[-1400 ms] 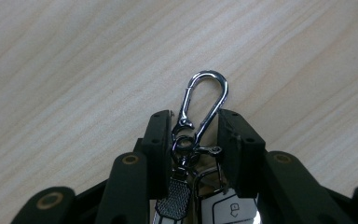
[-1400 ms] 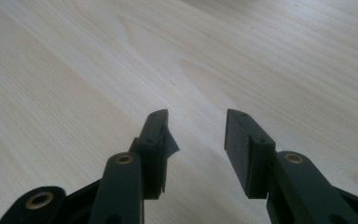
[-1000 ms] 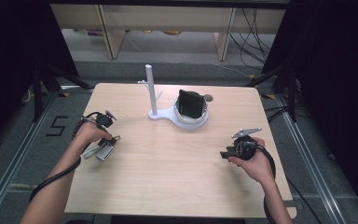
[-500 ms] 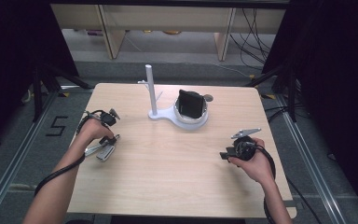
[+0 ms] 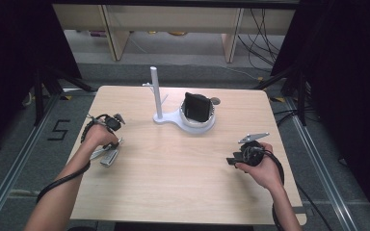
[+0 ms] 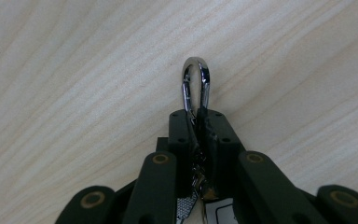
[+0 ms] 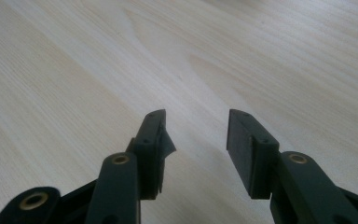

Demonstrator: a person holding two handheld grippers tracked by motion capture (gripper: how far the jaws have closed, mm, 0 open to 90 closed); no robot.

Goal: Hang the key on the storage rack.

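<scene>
Over on the left side of the tabletop (image 5: 173, 173), the left tool (image 6: 196, 116) points down at the wood with its jaws just closing, now clamped on a shiny metal clip (image 6: 196, 84) whose rounded loop pokes out past the pads. In the high view that clip (image 5: 107, 155) lies just by the left hand. Mid-table, toward the far edge, a white stand (image 5: 166, 117) with an upright post carries a black object (image 5: 196, 107). On the right, the right tool (image 7: 196, 135) hovers low over bare wood, its jaws apart, nothing between them.
</scene>
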